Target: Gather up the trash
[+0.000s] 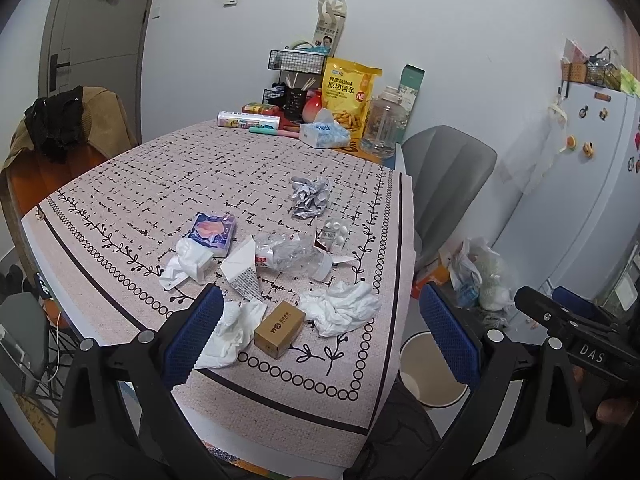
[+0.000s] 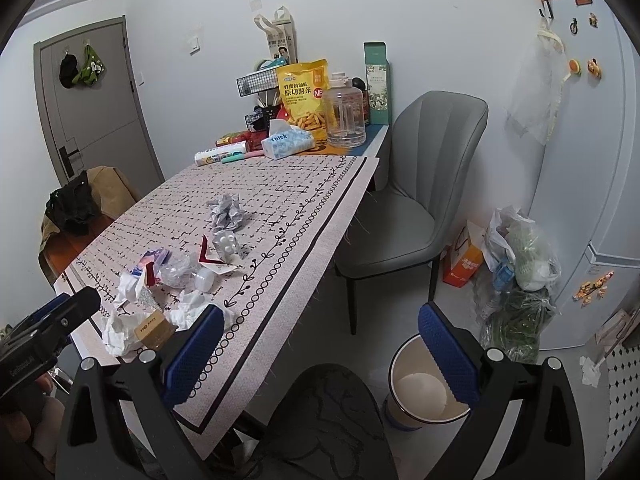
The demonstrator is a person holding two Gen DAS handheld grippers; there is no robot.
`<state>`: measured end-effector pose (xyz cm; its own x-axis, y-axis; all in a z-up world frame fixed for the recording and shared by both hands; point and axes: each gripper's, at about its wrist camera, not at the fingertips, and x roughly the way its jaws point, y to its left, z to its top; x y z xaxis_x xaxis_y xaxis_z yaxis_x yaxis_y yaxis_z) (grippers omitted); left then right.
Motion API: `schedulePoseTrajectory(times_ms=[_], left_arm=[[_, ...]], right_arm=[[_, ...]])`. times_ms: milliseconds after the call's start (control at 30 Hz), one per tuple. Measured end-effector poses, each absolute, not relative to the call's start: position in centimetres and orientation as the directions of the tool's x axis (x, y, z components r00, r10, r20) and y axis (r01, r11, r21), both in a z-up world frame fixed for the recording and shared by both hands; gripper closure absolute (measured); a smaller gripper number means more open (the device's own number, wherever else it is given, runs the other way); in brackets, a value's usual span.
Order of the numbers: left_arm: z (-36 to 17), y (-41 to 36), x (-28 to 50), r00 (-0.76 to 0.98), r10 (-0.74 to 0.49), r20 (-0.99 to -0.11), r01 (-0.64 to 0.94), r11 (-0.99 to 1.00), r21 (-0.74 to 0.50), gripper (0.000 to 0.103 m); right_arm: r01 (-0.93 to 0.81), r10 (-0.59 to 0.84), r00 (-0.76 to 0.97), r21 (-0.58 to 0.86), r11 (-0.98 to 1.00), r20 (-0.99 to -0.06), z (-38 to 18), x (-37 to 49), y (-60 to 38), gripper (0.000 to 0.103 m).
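Observation:
Trash lies on the patterned tablecloth [image 1: 248,392]: a small brown box [image 1: 279,334], white crumpled tissues [image 1: 340,312], a crushed clear plastic bottle [image 1: 294,256], a crumpled foil ball [image 1: 310,196], a pill blister pack [image 1: 336,232] and a purple wrapper [image 1: 212,232]. My left gripper [image 1: 320,340] is open and empty, hovering over the table's near edge. My right gripper [image 2: 320,352] is open and empty, beside the table above the white trash bin [image 2: 424,392], which also shows in the left wrist view [image 1: 430,372].
A grey chair [image 2: 416,200] stands right of the table. Snack bag [image 2: 302,96], tissue box [image 2: 286,142], clear jar [image 2: 346,114] and a wire rack [image 1: 296,60] crowd the far end. Plastic bags [image 2: 516,256] sit on the floor by the fridge [image 2: 592,128].

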<state>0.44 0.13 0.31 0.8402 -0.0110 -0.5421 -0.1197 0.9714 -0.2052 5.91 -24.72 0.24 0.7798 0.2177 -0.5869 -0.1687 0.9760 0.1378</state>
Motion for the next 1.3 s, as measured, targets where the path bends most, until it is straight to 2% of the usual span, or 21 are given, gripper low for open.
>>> schedulePoseTrajectory(times_ms=[1300], left_arm=[[0.22,0.64,0.24,0.851,-0.016,-0.526,-0.128,0.963,-0.235,0.006]], right_arm=[[-0.176,0.234,0.776,0.155,0.972,-0.585,-0.06,6.03,-24.52,0.008]])
